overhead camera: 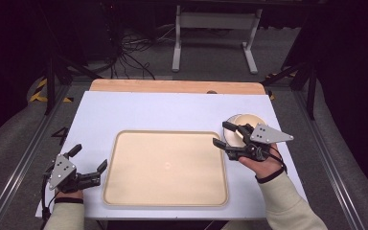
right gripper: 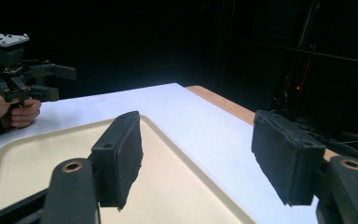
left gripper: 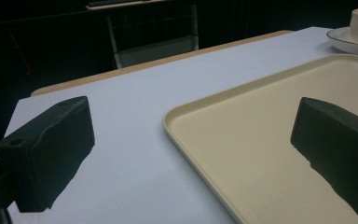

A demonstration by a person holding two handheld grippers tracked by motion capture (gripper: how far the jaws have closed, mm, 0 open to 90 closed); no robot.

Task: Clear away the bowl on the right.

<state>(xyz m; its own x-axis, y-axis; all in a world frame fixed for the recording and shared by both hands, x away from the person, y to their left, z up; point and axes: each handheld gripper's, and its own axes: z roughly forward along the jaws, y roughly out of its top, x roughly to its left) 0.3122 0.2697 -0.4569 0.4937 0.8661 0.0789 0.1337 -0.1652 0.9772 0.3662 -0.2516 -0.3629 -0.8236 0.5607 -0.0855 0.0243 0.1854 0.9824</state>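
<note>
High view: tray [overhead camera: 124,191] bare | bowl [overhead camera: 249,120] on plate [overhead camera: 231,136]

Dark room beyond lit white table [overhead camera: 182,108]; grey floor [overhead camera: 211,52], tangled black cables [overhead camera: 129,48], white desk frame [overhead camera: 215,28] at back.

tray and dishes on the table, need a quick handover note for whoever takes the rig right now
Left gripper: open, empty, held by the left edge of the shallow beige rectangular plastic tray.
Right gripper: open, nothing between its fingers, beside the white bowl, which stands on a white round plate right of the tray on the white table cover.
Done: nothing that shows; the tray holds nothing.
Left: probably grasp the bowl and plate and set them on the tray.
</note>
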